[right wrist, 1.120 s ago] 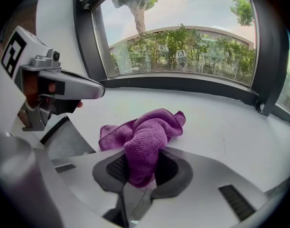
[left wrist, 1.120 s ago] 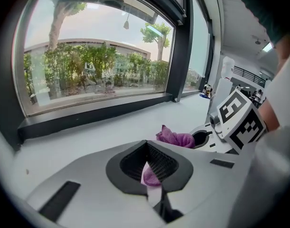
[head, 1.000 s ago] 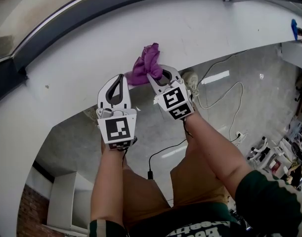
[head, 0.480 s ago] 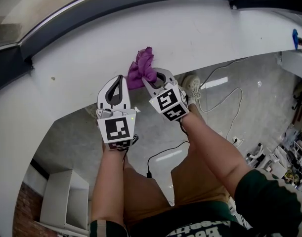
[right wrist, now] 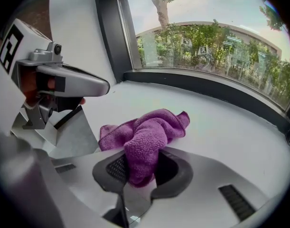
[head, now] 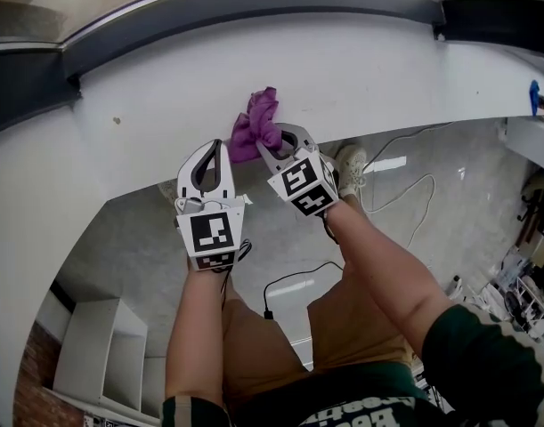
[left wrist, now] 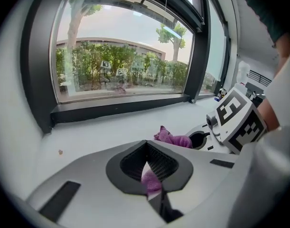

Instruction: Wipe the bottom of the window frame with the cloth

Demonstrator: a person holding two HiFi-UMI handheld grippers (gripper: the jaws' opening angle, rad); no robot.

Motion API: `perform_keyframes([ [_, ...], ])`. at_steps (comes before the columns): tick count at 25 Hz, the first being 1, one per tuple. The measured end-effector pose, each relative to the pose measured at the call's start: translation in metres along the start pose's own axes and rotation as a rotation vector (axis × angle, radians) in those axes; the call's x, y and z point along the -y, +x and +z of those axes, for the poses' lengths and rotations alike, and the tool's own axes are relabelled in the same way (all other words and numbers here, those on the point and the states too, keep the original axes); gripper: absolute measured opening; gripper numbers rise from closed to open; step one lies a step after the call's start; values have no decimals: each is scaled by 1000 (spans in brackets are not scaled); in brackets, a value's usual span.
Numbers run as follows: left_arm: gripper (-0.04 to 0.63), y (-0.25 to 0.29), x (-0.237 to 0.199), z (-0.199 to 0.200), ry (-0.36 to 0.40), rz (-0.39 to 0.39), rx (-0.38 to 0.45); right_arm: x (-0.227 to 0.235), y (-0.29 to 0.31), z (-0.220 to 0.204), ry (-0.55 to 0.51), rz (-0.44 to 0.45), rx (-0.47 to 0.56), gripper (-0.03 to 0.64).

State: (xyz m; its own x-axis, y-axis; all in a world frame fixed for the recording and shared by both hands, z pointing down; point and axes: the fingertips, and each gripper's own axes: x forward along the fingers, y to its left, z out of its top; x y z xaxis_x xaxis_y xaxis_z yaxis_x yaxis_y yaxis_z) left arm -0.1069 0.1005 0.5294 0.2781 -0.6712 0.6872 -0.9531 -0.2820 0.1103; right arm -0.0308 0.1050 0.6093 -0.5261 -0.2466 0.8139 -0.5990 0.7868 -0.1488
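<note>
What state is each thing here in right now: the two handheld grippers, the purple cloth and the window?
Right gripper: shut, clamped on the cloth.
Left gripper: shut, jaws together, beside the right gripper.
Purple cloth: bunched up, resting on the white sill.
Window: closed.

White sill [head: 369, 69], purple cloth [head: 256, 119] pinched in right tool [head: 270, 142], left tool [head: 217, 144] beside
</note>
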Motion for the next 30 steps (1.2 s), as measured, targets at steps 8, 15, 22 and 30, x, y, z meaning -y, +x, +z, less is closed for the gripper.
perform_keyframes([
  [8, 8, -15, -32, -9, -48, 41, 10, -24, 15, 17, -41, 35, -9, 99],
  [15, 8, -28, -54, -17, -102, 77, 22, -49, 31, 33, -65, 58, -10, 98],
  [22, 8, -42, -79, -25, -115, 113, 28, -72, 45, 48, -100, 87, -13, 100],
  [30, 8, -61, -112, -39, -139, 157, 21, -100, 61, 64, -133, 114, -19, 100],
])
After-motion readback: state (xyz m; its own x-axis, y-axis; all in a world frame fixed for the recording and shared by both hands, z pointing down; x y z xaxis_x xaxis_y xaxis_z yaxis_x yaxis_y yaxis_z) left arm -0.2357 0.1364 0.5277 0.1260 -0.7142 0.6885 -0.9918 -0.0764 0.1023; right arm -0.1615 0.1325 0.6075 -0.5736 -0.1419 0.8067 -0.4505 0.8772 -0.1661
